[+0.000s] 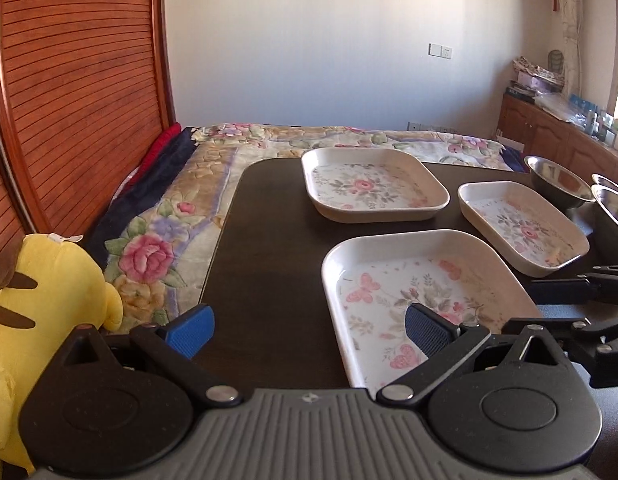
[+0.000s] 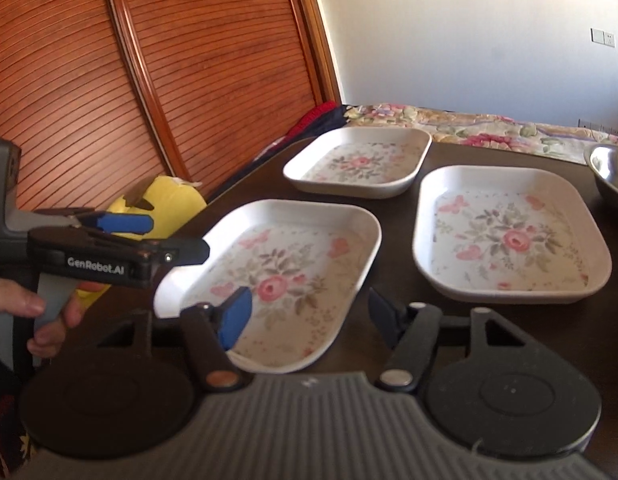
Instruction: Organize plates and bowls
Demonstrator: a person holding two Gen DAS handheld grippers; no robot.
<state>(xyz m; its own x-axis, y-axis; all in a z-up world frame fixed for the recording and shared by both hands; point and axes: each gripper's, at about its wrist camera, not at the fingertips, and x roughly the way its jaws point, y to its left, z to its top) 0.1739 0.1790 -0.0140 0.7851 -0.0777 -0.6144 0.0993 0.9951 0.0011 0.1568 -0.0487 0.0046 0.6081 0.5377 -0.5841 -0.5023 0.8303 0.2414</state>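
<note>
Jaws of both the left gripper [image 1: 309,330] and right gripper [image 2: 307,314] gape empty astride the near plate's [image 2: 341,216] rim at lower frame, apparently lining up a lift for stacking.

A: What's cut off?
B: The steel bowls [image 1: 613,204] run off the right edge in the left view; a bowl [image 2: 611,176] is clipped in the right view too.
A: Anything hidden?
B: The near plate [image 2: 285,280] is partly hidden behind the gripper body.
</note>
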